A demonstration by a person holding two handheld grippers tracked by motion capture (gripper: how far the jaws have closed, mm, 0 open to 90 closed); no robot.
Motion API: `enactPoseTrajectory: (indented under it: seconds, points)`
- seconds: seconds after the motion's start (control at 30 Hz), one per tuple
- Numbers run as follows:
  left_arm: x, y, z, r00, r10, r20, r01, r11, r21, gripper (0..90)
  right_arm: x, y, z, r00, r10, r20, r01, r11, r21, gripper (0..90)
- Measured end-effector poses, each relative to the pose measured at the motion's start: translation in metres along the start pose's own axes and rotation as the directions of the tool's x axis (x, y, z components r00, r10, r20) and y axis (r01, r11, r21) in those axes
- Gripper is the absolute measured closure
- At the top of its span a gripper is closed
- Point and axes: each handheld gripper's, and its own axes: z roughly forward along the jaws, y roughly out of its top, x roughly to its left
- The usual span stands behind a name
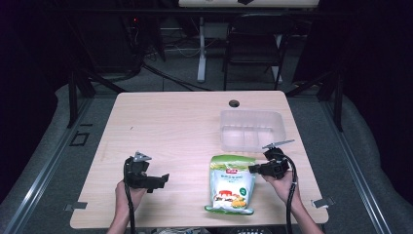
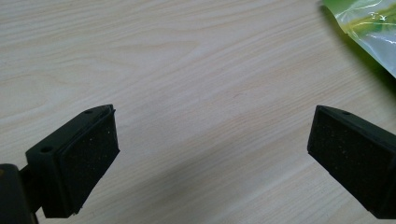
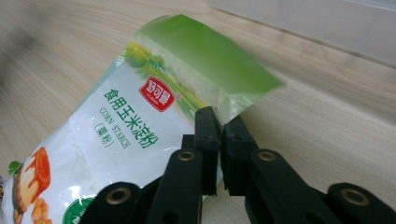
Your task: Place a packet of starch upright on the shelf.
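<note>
Right claw (image 3: 218,140) clamped on the corn starch bag (image 1: 231,185) edge, bag lying flat on the worktop (image 1: 170,126) near the clear plastic tray (image 1: 252,129). Left claw (image 2: 210,154) jaws apart, empty. Likely next: lift bag into tray.

The corn starch bag (image 3: 116,135) is white with a green top and red logo; the tabletop (image 1: 170,126) is pale woodgrain; the container (image 1: 252,129) seems clear.

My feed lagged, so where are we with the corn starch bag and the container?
Done: the right gripper has closed on the edge of the corn starch bag. In hand: the bag lies on the table. Left, probably: moving it into the clear plastic container. The left gripper is open over bare wood.
</note>
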Motion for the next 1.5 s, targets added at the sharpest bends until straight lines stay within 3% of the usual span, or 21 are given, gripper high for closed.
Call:
enactPoseTrajectory:
  seconds: [0.13, 0.27, 0.4, 0.57, 0.8, 0.97, 1.07, 1.3, 1.5]
  points:
    - [0.0, 0.0, 0.0, 1.0, -0.003, 0.001, 0.003, 1.0, 0.002, 1.7, -0.007, -0.001, 0.004, 0.9976, 0.036, -0.059, -0.037, 0.999, -0.01, 72.5]
    - [0.0, 0.0, 0.001, 1.0, -0.003, 0.004, 0.003, 1.0, 0.004, 1.8, -0.011, -0.002, 0.008, 0.9885, 0.078, -0.129, -0.081, 0.997, -0.015, 65.9]
    - [-0.001, 0.0, 0.001, 0.9999, 0.007, 0.01, -0.007, 1.0, 0.004, 1.8, -0.011, -0.003, 0.014, 0.9833, 0.097, -0.153, -0.101, 0.995, -0.015, 61.9]
    - [-0.002, 0.0, 0.003, 1.0, 0.004, 0.006, -0.004, 1.0, 0.002, 1.8, -0.015, -0.004, 0.021, 0.974, 0.116, -0.195, -0.117, 0.993, 0.008, 62.6]
    - [-0.003, 0.0, 0.003, 0.9999, 0.006, 0.013, -0.006, 0.9999, 0.013, 2.1, -0.02, -0.005, 0.02, 0.9607, 0.142, -0.238, -0.146, 0.989, 0.004, 74.7]
    - [-0.003, 0.0, 0.004, 0.9998, 0.009, 0.017, -0.009, 0.9999, 0.014, 2.1, -0.021, -0.005, 0.017, 0.959, 0.137, -0.248, -0.141, 0.99, 0.004, 89.1]
    - [-0.003, 0.0, 0.003, 0.9999, 0.011, 0.013, -0.011, 0.9998, 0.014, 2.1, -0.017, -0.004, 0.015, 0.9652, 0.121, -0.232, -0.123, 0.992, 0.005, 90.0]
    - [-0.003, 0.0, 0.002, 0.9997, 0.011, 0.02, -0.012, 0.9999, 0.011, 2.2, -0.013, -0.001, 0.008, 0.9691, 0.097, -0.227, -0.101, 0.995, -0.006, 90.0]
    - [-0.002, 0.0, 0.002, 0.9997, 0.014, 0.019, -0.014, 0.9999, 0.006, 2.5, -0.01, 0.003, -0.009, 0.9734, 0.076, -0.216, -0.086, 0.996, -0.037, 90.0]
